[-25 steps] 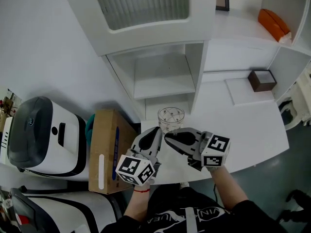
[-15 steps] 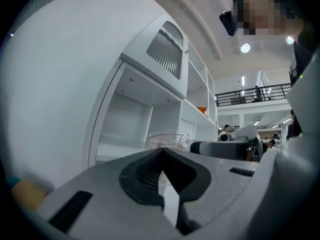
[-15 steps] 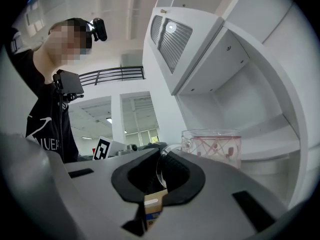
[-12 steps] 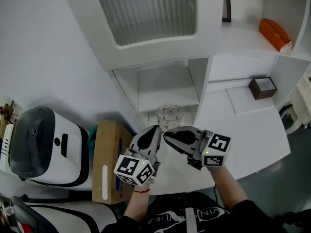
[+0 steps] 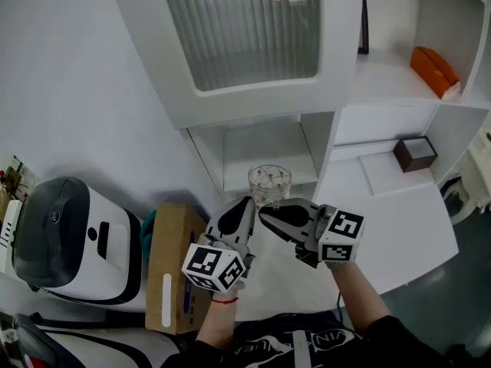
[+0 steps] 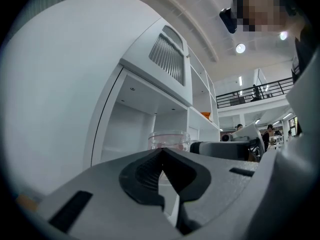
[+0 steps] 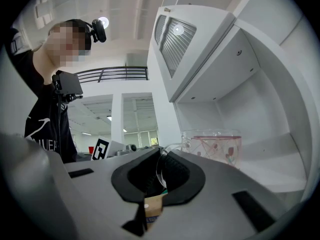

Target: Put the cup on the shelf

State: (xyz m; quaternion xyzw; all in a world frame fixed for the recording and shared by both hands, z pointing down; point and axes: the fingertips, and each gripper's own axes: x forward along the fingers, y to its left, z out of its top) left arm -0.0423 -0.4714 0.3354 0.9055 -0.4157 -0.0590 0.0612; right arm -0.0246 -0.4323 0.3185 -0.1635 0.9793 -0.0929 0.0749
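A clear glass cup (image 5: 269, 184) with small red flowers hangs in the air in front of the open lower compartment of the white shelf unit (image 5: 234, 150). My right gripper (image 5: 264, 214) is shut on the cup's glass handle; in the right gripper view the handle loop (image 7: 161, 163) sits between the pads, with the cup body (image 7: 214, 147) just beyond. My left gripper (image 5: 246, 204) is shut with nothing between its jaws, its tips close beside the cup's base on the left. In the left gripper view the cup (image 6: 169, 139) rises just behind the closed tips (image 6: 161, 152).
A ribbed glass cabinet door (image 5: 245, 29) hangs above the compartment. A cardboard box (image 5: 170, 263) and a white-and-black machine (image 5: 69, 236) stand at the left. The white table (image 5: 399, 221) extends right, with a small brown box (image 5: 414, 153) and an orange item (image 5: 433, 58) on shelves.
Both grippers and the cup have risen: the cup, earlier over the table's edge, now hangs level with the lower shelf opening. Both grips are unchanged.
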